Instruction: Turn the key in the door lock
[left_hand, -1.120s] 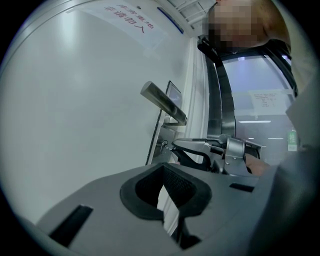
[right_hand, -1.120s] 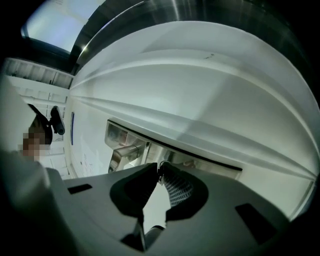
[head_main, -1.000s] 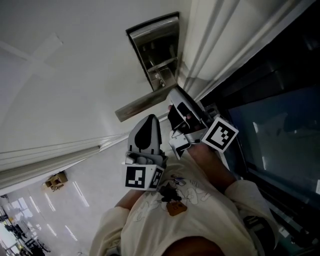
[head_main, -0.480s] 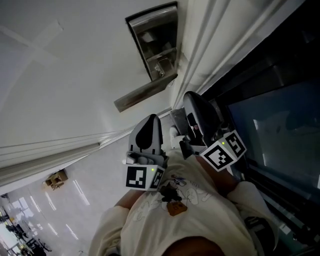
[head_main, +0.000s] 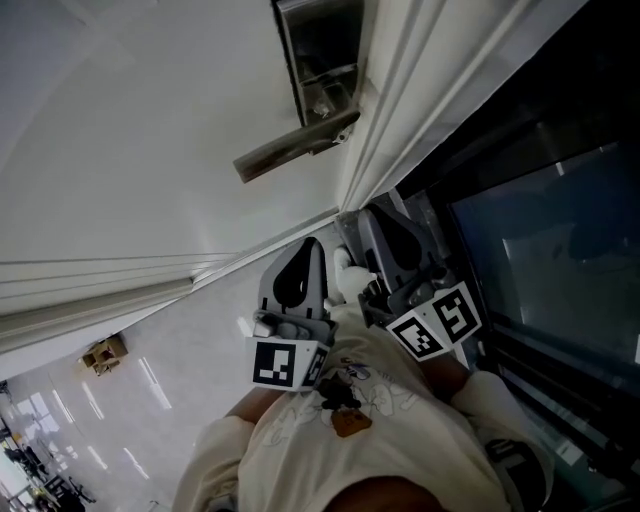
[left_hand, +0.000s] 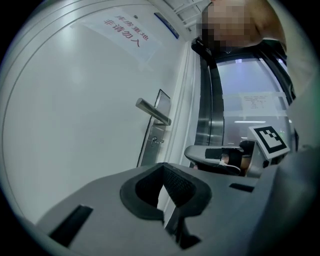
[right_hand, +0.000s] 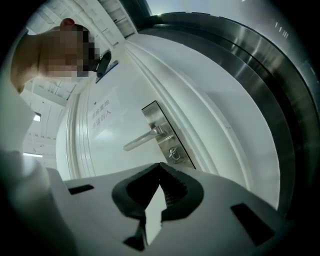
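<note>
The white door carries a steel lock plate (head_main: 322, 55) with a lever handle (head_main: 292, 146) and a small key (right_hand: 174, 152) in the cylinder below the lever. Nothing touches the key; the left gripper view shows it as a tiny key (left_hand: 157, 141) on the plate (left_hand: 154, 131). My right gripper (head_main: 367, 218) is shut and empty, held back from the door near the frame. Beside it my left gripper (head_main: 311, 247) is also shut on nothing and points at the door. Both sets of jaws, left (left_hand: 164, 182) and right (right_hand: 160, 181), stand closed with the lock well beyond them.
A white door frame (head_main: 400, 90) runs beside the lock. To its right is a dark glass panel (head_main: 540, 230) in a metal frame. A small box (head_main: 104, 354) sits on the pale floor at lower left. The person's shirt (head_main: 360, 430) fills the bottom.
The right gripper left the key, drew back from the lock, rolled and shut. The left gripper drew back a little too. The lock now sits higher in the head view.
</note>
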